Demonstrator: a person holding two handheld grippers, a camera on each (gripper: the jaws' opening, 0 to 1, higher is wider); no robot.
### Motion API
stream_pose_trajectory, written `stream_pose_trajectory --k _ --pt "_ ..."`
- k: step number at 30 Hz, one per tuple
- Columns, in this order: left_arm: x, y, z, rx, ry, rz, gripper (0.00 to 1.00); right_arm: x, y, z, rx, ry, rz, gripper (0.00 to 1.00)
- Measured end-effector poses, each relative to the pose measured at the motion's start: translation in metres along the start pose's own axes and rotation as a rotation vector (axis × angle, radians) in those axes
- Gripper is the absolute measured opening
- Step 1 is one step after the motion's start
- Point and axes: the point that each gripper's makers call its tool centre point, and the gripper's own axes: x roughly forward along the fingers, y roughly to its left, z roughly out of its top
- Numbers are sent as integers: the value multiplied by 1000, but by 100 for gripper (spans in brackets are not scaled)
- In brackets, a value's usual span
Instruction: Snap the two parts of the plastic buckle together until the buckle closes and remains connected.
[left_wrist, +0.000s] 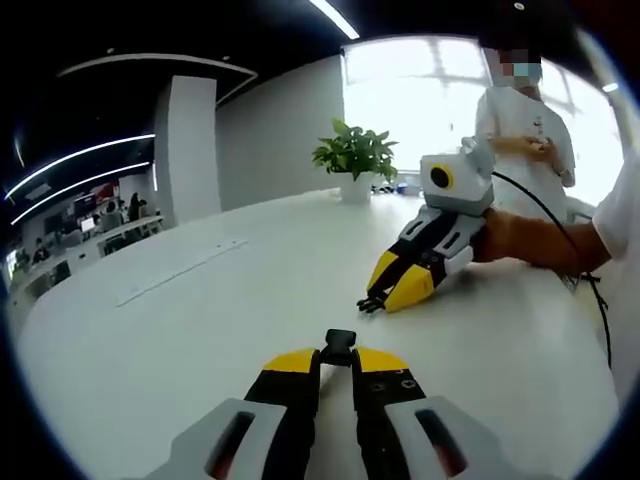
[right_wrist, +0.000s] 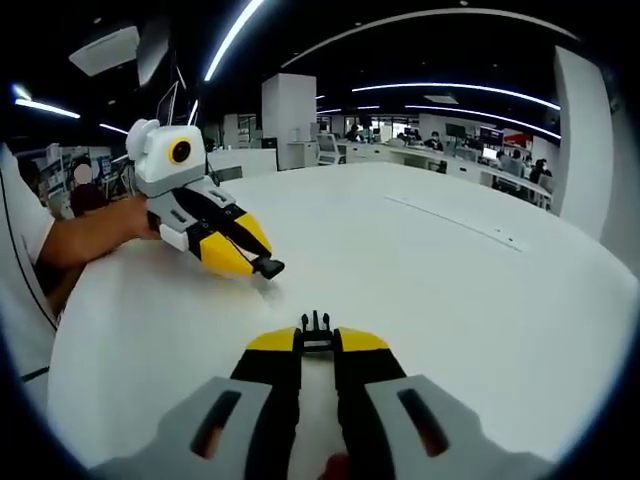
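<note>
Left gripper (left_wrist: 338, 352) clamping socket half (left_wrist: 340, 342) at 6 o'clock, right gripper (right_wrist: 316, 335) clamping pronged half (right_wrist: 316, 322), both hovering over white table (left_wrist: 230, 300), plant (left_wrist: 354, 155) at 12 o'clock, no readable writing

Claws: two are counted, the left claw (left_wrist: 335, 362) at the bottom centre and the right claw (left_wrist: 378, 300) at the centre right.
Buckle parts: two are counted, one socket part (left_wrist: 340, 346) and one pronged part (right_wrist: 316, 328), each at a claw's tips.
Benches: one white bench (left_wrist: 200, 320).
Potted plants: one potted plant (left_wrist: 355, 160), upper centre.
</note>
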Motion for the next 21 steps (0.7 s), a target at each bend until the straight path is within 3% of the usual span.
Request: stream_pose_trajectory --k 21 --pt "-12 -31 -10 57 38 -24 12 -29 30 -12 -2 -11 20 13"
